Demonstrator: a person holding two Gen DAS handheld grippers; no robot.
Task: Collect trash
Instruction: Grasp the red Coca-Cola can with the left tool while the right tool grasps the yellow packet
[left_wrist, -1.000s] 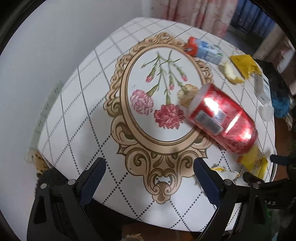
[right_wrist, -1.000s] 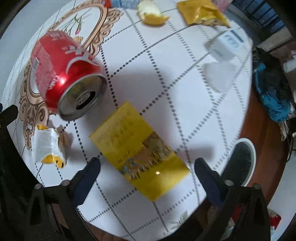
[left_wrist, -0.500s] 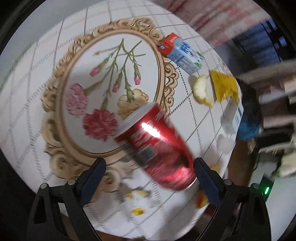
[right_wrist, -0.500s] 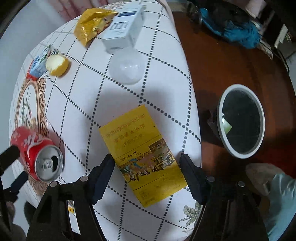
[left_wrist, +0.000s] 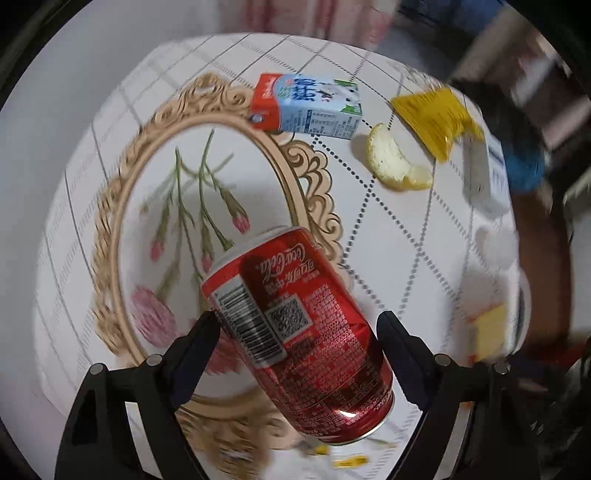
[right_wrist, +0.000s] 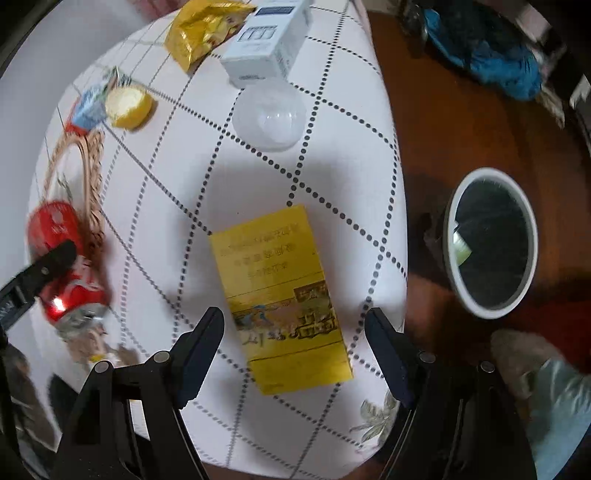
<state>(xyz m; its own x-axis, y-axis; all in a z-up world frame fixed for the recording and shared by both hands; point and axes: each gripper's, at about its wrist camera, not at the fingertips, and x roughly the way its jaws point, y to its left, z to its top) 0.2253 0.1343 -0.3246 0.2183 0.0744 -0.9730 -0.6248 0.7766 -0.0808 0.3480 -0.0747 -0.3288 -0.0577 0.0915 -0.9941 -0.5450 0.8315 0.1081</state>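
A red cola can (left_wrist: 303, 332) lies on its side on the round table (left_wrist: 399, 236). My left gripper (left_wrist: 297, 325) is open, with the can between its fingers and the left finger close to the barcode. That can (right_wrist: 62, 258) also shows blurred at the left of the right wrist view, under a left finger (right_wrist: 48, 264). A flat yellow box (right_wrist: 284, 295) lies near the table edge. My right gripper (right_wrist: 293, 317) is open and straddles the box's near half without touching it. On the floor to the right stands a white-rimmed bin (right_wrist: 452, 236).
At the far side lie a blue milk carton (left_wrist: 310, 107), a citrus peel (left_wrist: 395, 162), a yellow wrapper (left_wrist: 436, 118), a white box (right_wrist: 266, 40) and a clear lid (right_wrist: 269, 118). A crumpled wrapper (right_wrist: 92, 343) lies near the can. Blue cloth (right_wrist: 487, 62) and a person's foot (right_wrist: 524, 354) are on the floor.
My left gripper has closed in on the can, which now sits between its fingers. The right gripper swung over the yellow box, narrowed a little, and the bin came into view.
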